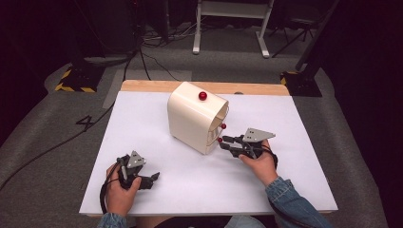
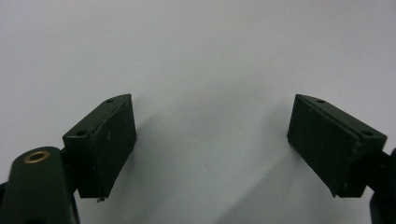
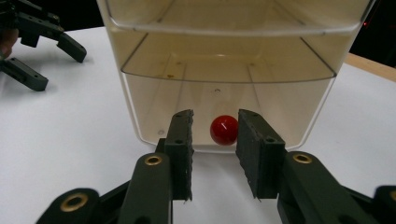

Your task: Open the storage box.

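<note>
A cream drawer cabinet (image 1: pixel 192 121) stands mid-table with a red knob (image 1: pixel 203 96) on top and two more red knobs on its drawer fronts. My right gripper (image 1: pixel 223 143) points at the lowest knob (image 1: pixel 219 139). In the right gripper view that knob (image 3: pixel 224 129) sits on the clear bottom drawer (image 3: pixel 224 98), between the narrowly parted jaws of my right gripper (image 3: pixel 215 135). It lies close to the right pad (image 3: pixel 254 154), with a gap to the left one. My left gripper (image 1: pixel 153 179) rests at the front left, and in its own view my left gripper (image 2: pixel 212 140) is open wide over bare white table.
The white table top (image 1: pixel 190 190) has a wooden strip (image 1: pixel 157 86) along its far edge. Cables (image 1: pixel 142 57) and stand feet lie on the grey floor behind. The left gripper (image 3: pixel 37 46) shows far off in the right gripper view.
</note>
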Demonstrator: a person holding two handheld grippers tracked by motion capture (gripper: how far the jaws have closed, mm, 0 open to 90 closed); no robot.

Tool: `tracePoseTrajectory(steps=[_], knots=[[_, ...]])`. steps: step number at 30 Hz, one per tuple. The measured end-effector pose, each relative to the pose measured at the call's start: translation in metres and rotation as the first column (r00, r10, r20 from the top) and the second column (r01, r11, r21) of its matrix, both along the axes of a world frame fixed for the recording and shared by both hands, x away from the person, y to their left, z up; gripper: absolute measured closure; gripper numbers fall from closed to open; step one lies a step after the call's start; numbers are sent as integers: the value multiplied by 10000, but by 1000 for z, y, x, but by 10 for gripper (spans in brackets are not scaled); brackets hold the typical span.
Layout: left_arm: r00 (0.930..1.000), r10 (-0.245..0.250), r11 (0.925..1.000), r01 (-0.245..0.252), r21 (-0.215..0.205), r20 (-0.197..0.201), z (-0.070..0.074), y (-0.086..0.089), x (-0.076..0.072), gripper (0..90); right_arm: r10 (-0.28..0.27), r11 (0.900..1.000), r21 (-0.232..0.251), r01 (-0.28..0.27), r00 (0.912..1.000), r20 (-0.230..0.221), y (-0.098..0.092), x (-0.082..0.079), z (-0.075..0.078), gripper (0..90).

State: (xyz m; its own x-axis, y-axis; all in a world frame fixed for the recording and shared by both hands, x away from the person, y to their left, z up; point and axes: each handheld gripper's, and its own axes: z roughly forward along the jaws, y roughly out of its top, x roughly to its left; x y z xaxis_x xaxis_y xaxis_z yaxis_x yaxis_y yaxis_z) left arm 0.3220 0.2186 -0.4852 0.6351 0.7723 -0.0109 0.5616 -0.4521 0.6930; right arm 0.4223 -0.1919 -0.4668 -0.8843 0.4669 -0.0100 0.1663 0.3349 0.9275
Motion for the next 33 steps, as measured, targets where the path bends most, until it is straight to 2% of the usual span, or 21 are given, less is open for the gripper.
tracePoseTrajectory(steps=[8, 9, 19, 26, 33], knots=[[10000, 0, 10000, 0, -2, 0, 0, 0, 0, 158, -139, 9995, 290, 143, 9998, -137, 4, 7, -8, 706], [10000, 0, 10000, 0, 2, 3, 0, 0, 0, 158, -206, 9994, 291, 211, 9996, -182, 3, 8, -9, 735], [10000, 10, 10000, -10, 6, 15, 0, 0, 0, 157, -220, 9984, 503, 241, 9989, -420, 2, 9, -10, 740], [10000, 12, 10000, -12, 4, 24, 0, 0, 0, 158, -246, 9986, 466, 268, 9986, -470, -3, 6, -7, 741], [10000, 20, 10000, -20, 4, 48, 0, 0, 0, 158, -367, 9984, 401, 388, 9981, -501, -17, -5, -1, 741]])
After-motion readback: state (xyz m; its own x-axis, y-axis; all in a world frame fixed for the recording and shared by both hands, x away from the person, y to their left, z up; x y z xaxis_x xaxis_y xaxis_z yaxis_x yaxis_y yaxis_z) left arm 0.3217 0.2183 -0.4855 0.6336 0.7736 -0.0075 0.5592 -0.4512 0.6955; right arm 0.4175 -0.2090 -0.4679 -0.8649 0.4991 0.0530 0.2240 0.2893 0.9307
